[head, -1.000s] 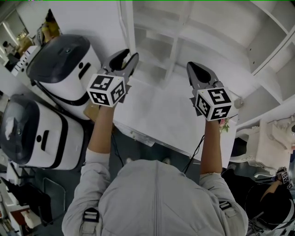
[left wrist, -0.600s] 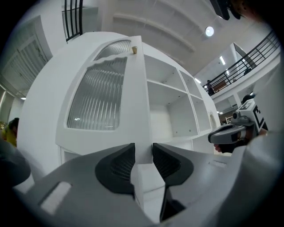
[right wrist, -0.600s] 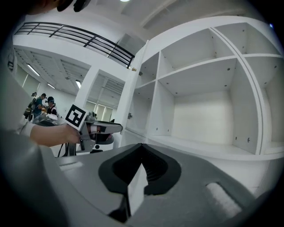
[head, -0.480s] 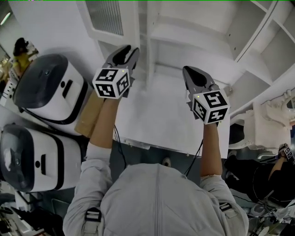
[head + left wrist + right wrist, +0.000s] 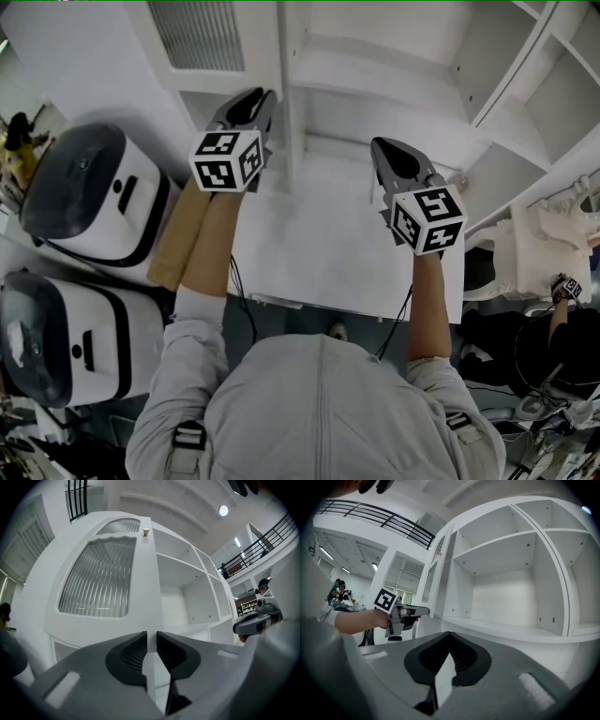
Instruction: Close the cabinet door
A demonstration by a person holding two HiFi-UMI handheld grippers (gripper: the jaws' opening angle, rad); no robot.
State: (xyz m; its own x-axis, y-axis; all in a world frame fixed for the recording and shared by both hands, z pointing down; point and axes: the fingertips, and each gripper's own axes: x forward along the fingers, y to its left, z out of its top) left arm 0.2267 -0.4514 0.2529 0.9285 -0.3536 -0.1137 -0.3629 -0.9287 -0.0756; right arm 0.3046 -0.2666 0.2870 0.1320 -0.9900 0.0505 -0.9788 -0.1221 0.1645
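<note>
The white cabinet door [image 5: 202, 37] with a ribbed glass panel [image 5: 98, 578] stands open, swung out to the left of the open shelves [image 5: 394, 56]. My left gripper [image 5: 261, 98] is at the door's free edge. In the left gripper view its jaws [image 5: 151, 641] have just been closing, and their pads now press on the door's edge from both sides. My right gripper [image 5: 382, 150] hovers level over the white counter [image 5: 337, 244], shut with nothing in it [image 5: 450, 637]. The right gripper view shows the door [image 5: 436, 573] edge-on, with the left gripper [image 5: 412, 613] at it.
Two white and black appliances [image 5: 84, 187] [image 5: 56, 328] stand at the left, beside a cardboard box [image 5: 178, 239]. A small cup [image 5: 146, 532] sits on top of the cabinet. Another person [image 5: 562, 319] is at the far right.
My left gripper has moved up to the door's edge and its jaws have narrowed onto it. The right gripper has drifted a little. The view has shifted toward the cabinet.
</note>
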